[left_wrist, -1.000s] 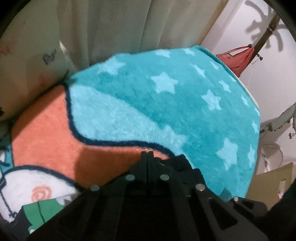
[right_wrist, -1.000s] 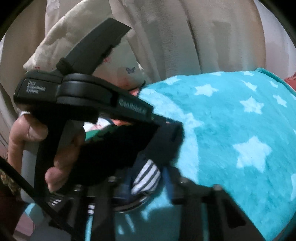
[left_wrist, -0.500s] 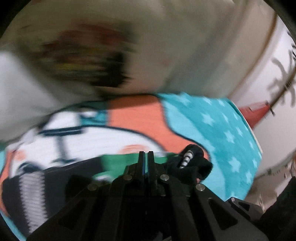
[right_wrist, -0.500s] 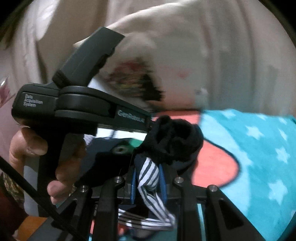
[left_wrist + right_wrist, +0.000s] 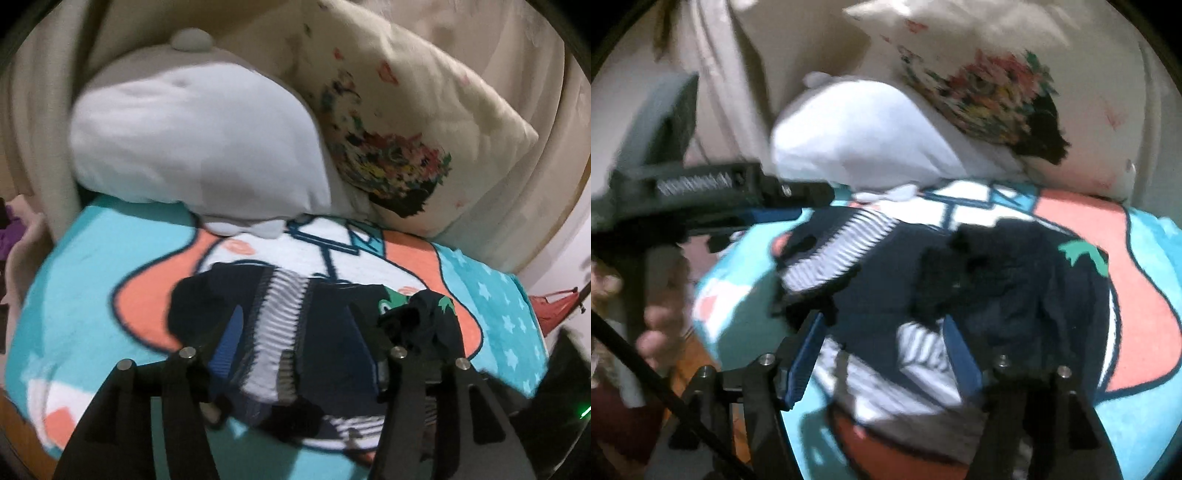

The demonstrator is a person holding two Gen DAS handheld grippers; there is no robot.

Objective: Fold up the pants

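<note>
Lying bunched on the blanket (image 5: 110,266), the pants (image 5: 325,354) show no clear axis; both tongs (image 5: 303,354) (image 5: 882,354) opening, empty.

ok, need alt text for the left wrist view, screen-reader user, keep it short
Dark navy pants with a striped panel lie bunched on a teal, orange and white cartoon blanket; the left gripper is above them, its jaws opening with nothing pinched. Behind sit a white plush pillow and a floral-print pillow. The picture is motion-blurred.

Soft dark cloth with striped panels: pants (image 5: 280,332), on a fuzzy plush blanket (image 5: 92,266). Matt black plastic gripper fingers (image 5: 177,398), blue ribbed pads (image 5: 805,354). Smooth cotton pillow (image 5: 195,140), upper left.
</note>
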